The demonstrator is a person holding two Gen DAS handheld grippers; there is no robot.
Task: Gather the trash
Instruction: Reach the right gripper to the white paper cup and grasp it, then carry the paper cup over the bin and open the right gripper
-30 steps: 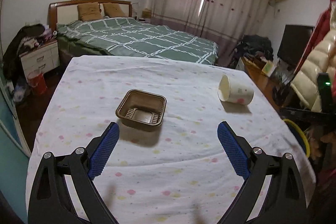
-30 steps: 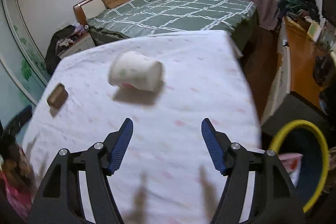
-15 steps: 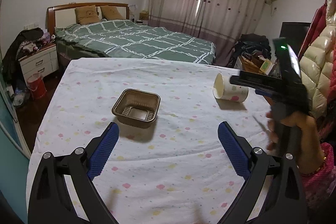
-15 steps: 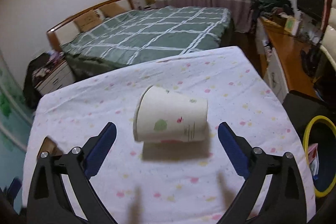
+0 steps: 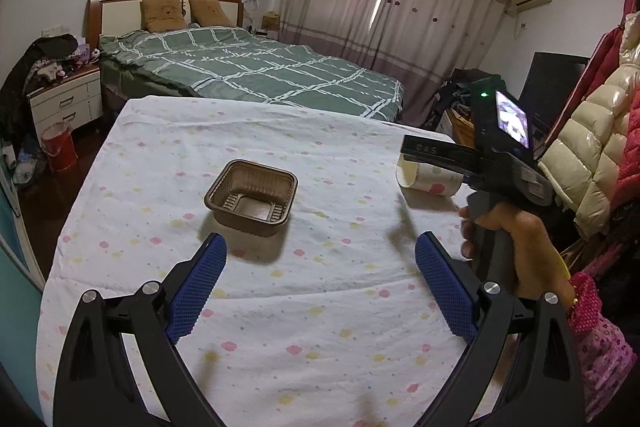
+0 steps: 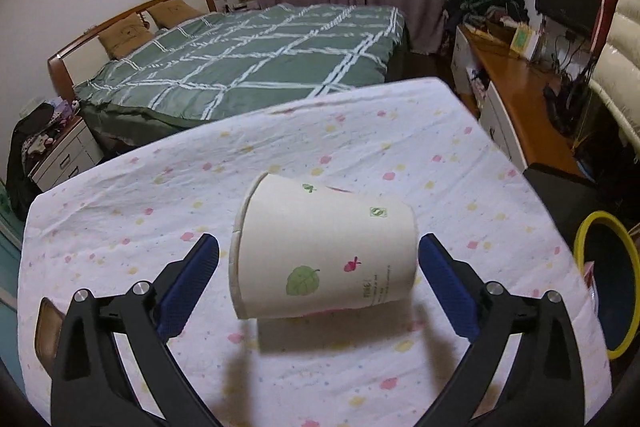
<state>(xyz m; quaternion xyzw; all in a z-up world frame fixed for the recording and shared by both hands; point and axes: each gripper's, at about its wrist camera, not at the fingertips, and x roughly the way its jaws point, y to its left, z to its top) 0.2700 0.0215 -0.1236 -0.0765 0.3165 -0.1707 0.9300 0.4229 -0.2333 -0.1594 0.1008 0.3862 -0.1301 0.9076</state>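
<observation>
The right gripper (image 6: 319, 281) tilts steeply down over the table, its jaws spread wide on either side of a paper cup (image 6: 324, 251) without the blue pads touching it. The person's hand (image 5: 516, 251) wraps the gripper's handle, a pink patterned sleeve (image 5: 600, 339) at the wrist. The left gripper (image 5: 320, 283) hangs lower-angled and spread as well, nothing between its textured blue pads (image 5: 198, 287).

The cup is white, tapered, printed with a green leaf and small pink marks; it lies on its side, mouth toward the left. A brown ribbed plastic tray (image 5: 252, 197), square with rounded corners, sits upright just beyond the left gripper.

Both rest on a wrinkled white tablecloth (image 5: 280, 327) with pastel dots. Behind stands a bed with a green checked quilt (image 5: 256, 67); a yellow-rimmed bin (image 6: 606, 283) sits beside the table.
</observation>
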